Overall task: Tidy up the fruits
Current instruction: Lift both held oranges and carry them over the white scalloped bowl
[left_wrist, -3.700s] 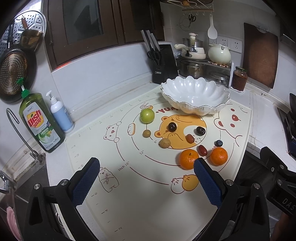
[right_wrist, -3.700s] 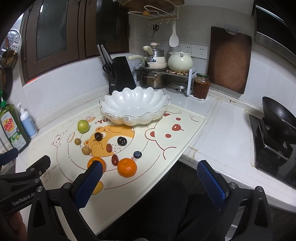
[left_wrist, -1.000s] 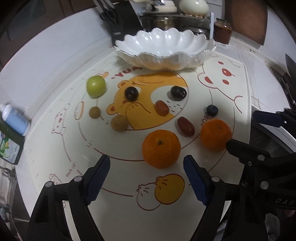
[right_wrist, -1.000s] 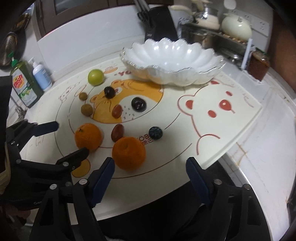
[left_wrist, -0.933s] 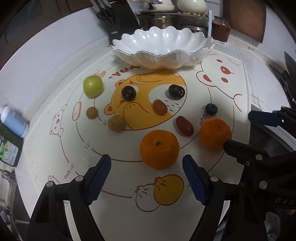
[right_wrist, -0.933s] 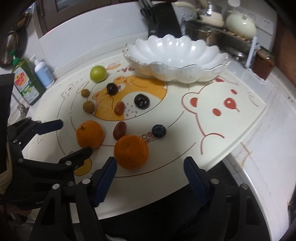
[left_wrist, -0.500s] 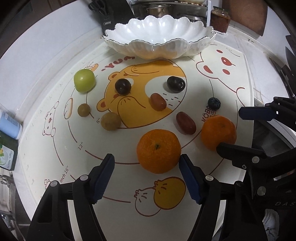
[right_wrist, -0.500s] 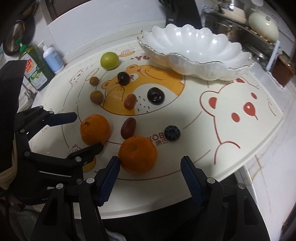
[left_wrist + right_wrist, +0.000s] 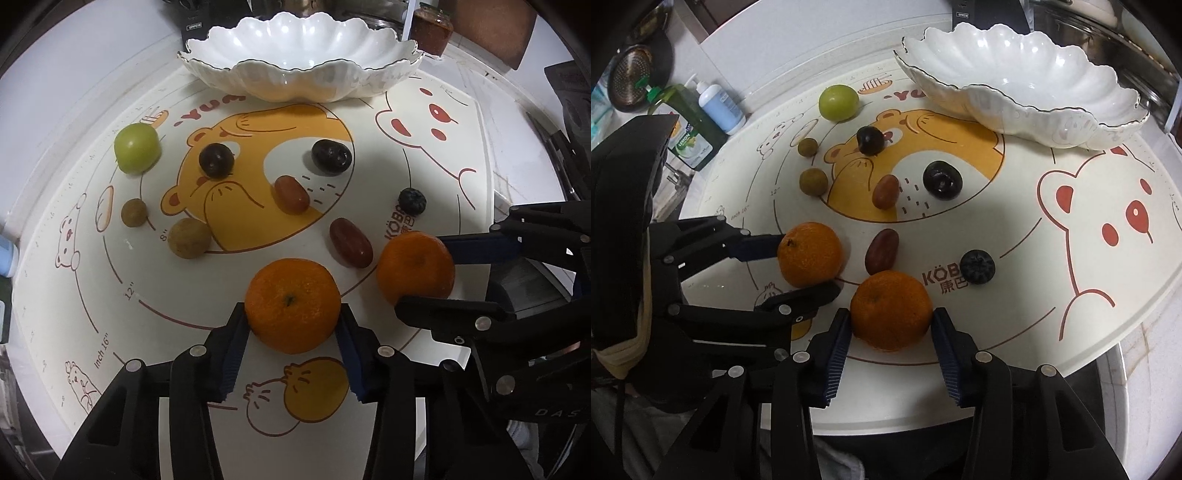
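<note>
While each orange is pinched on the mat by its hand-held gripper, left on one orange, right on the other orange, a lift toward the empty bowl seems needed next.

Our left gripper and right gripper are matte black plastic linkages studded with round silver screws, each ending in two fingers faced with ribbed blue pads, and pale lettering reading "DAS" marks the right gripper's side.
</note>
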Motion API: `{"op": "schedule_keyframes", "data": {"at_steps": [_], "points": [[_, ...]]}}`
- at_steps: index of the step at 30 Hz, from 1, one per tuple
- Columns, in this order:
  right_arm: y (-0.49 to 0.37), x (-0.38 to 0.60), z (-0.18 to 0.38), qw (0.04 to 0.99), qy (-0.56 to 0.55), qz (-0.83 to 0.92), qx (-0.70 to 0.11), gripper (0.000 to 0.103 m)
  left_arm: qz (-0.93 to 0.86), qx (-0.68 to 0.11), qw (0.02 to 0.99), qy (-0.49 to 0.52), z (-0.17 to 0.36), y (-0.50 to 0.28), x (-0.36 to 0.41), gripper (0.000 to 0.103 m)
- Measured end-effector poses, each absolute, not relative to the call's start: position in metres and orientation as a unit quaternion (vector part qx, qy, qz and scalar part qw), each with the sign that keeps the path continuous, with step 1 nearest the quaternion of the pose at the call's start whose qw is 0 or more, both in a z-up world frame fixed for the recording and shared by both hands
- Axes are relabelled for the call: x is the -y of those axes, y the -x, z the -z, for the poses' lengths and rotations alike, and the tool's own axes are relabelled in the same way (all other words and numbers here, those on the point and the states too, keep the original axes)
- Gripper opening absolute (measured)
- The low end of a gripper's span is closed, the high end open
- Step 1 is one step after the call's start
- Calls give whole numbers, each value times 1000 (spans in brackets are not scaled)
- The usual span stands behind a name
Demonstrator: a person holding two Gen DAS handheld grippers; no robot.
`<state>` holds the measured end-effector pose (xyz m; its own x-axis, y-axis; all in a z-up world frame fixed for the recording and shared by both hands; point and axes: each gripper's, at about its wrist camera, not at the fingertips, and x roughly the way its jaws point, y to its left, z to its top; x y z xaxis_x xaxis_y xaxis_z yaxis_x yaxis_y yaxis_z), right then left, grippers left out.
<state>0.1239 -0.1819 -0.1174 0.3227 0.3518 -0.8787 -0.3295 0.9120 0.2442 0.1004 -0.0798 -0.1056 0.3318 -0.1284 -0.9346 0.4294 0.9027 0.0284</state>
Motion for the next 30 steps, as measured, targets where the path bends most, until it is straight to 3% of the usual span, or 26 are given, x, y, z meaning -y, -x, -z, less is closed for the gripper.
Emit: {"op": "schedule_keyframes", "data": {"at_steps": [30], "points": [[-94,177,66,874,-21,-133,-468,43,157,-491,849,-113,51,-87,69,45]]}}
